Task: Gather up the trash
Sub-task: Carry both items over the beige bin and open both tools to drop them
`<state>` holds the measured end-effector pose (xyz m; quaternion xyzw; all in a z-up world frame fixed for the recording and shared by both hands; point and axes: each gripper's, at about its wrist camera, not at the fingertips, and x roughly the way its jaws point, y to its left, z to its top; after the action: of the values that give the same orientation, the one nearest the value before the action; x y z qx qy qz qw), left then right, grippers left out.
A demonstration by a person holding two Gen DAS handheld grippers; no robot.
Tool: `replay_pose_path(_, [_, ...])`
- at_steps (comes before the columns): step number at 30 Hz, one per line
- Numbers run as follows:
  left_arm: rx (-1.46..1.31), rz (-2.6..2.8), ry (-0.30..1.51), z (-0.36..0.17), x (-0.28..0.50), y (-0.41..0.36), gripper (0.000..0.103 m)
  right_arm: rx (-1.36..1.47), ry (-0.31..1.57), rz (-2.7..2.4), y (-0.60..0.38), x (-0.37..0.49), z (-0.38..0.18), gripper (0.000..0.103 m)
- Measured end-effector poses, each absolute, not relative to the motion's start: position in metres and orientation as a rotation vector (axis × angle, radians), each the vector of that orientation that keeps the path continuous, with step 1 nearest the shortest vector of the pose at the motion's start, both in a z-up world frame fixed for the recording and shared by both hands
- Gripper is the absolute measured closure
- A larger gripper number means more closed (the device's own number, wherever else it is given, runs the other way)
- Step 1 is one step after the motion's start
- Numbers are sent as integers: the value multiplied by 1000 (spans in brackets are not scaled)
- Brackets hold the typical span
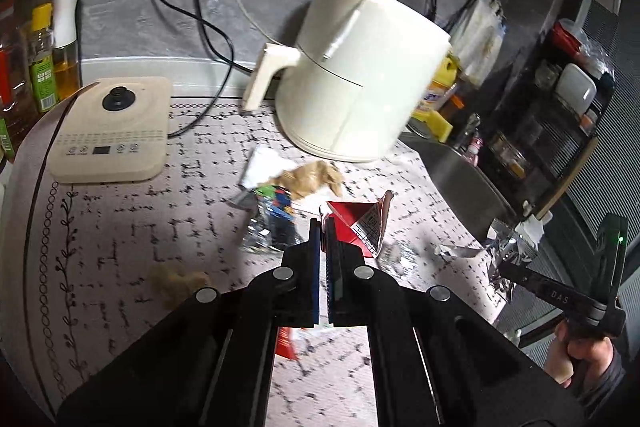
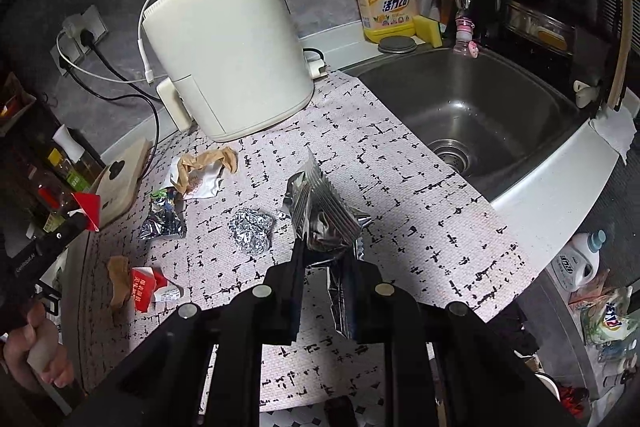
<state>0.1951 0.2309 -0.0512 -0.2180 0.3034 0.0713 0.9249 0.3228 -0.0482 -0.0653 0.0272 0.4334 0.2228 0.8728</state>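
Silver foil wrapper [image 2: 320, 211] is standing upright, clenched in the right gripper [image 2: 326, 255] at frame centre. Left gripper [image 1: 323, 227] is pinching red carton scrap [image 1: 356, 227]. Crumpled foil ball [image 2: 250, 229] is lying just left, nearer the right hand.

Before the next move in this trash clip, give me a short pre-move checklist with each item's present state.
1. Left gripper pinching the red folded paper carton: ok.
2. Right gripper clamped on the crinkled silver foil wrapper: ok.
3. Both held pieces lifted off the patterned counter mat: ok.
4. Trash left on the mat, including the crumpled foil ball and the red-and-white carton scrap: not ok.
5. Bin to drop into: cannot tell, none in view.
6. Steel sink free of trash: ok.
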Motion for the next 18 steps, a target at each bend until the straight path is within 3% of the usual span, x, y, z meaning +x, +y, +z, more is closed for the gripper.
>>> replay_pose_path(9, [-436, 106, 651, -53, 191, 142, 100, 73, 897, 488, -130, 289, -58, 86])
replay_pose_path(18, [-399, 33, 737, -71, 176, 37, 100, 132, 973, 377, -251, 256, -91, 85])
